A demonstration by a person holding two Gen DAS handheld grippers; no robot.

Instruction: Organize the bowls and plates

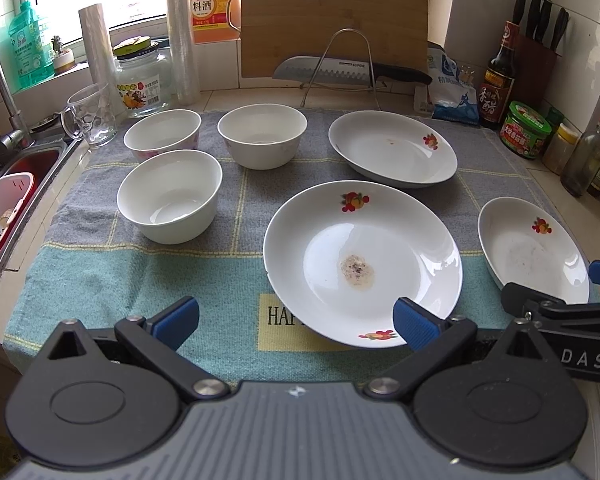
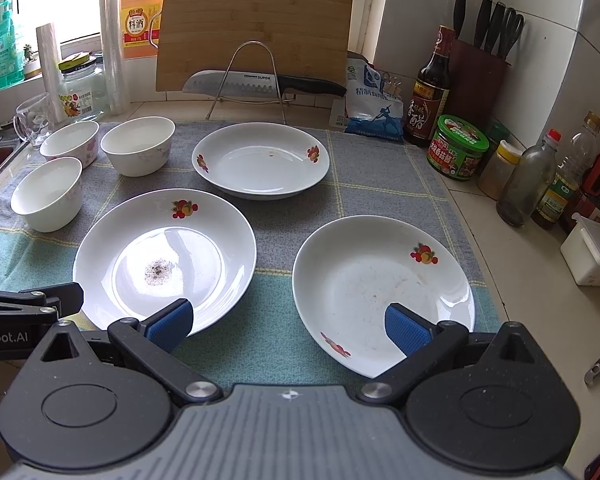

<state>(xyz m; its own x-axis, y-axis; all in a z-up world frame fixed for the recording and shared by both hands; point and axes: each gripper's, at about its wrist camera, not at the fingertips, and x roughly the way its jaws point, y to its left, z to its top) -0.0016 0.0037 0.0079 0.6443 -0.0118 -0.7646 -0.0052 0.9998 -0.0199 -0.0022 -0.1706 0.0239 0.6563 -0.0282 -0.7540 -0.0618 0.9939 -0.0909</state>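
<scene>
Both grippers, left [image 1: 296,316] & right [image 2: 288,322], hover w/ jaws wide open, nothing held, over three plates [image 2: 166,256] & three bowls [image 1: 170,196] on the towel-covered surface; glazed rims could slip from a shallow pinch.

A bamboo cutting board [image 2: 256,32] leans against the window wall behind a wire rack [image 2: 252,80] holding a knife [image 2: 260,82]. A checked towel [image 2: 380,168] covers the counter [image 2: 512,280], flanked by a knife block [image 2: 478,68], sauce bottles and a green-lidded jar [image 2: 460,148].
</scene>
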